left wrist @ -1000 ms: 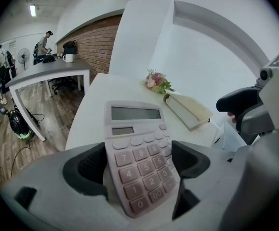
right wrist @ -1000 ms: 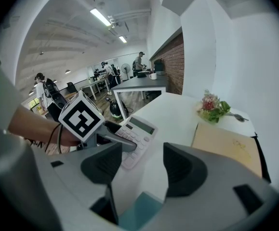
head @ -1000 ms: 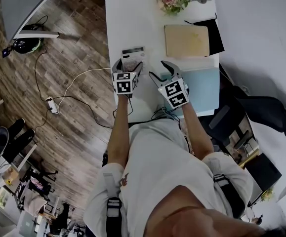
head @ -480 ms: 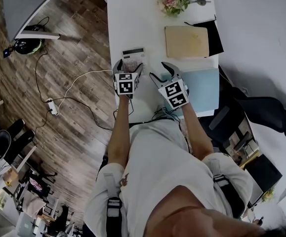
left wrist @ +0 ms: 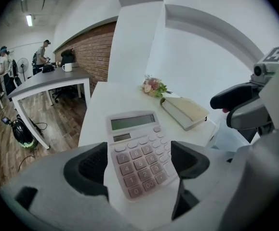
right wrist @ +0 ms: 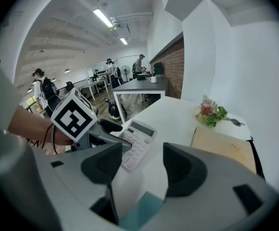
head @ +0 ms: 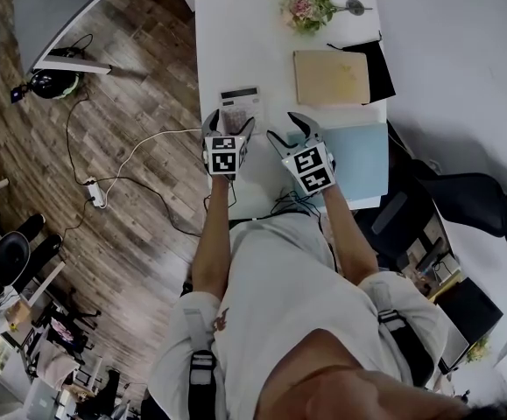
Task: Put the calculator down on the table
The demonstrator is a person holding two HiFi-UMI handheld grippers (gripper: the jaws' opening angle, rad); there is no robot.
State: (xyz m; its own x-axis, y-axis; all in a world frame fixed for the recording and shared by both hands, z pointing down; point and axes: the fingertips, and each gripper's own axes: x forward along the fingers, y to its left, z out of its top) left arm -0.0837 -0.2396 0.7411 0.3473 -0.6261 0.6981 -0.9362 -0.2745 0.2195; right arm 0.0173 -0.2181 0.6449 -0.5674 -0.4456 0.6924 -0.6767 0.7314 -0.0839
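Observation:
A pale pink-grey calculator (head: 240,103) (left wrist: 137,148) (right wrist: 135,138) lies flat on the white table (head: 235,42), display end away from me. My left gripper (head: 228,122) (left wrist: 139,165) is open, with one jaw on each side of the calculator's near end and slim gaps showing. The right gripper (head: 286,127) (right wrist: 141,170) hovers open and empty just to the right, over the table beside a light-blue folder (head: 362,156). In the right gripper view the left gripper (right wrist: 109,127) shows by the calculator.
A tan notebook (head: 332,75) lies on a black pad (head: 383,64) at the right rear. A small bunch of flowers (head: 304,3) is at the far end. The table's left edge runs close to the calculator; a white cable (head: 139,147) trails on the wooden floor.
The left gripper has drawn back a little toward me along the calculator. The calculator stays on the table. The right gripper has hardly moved.

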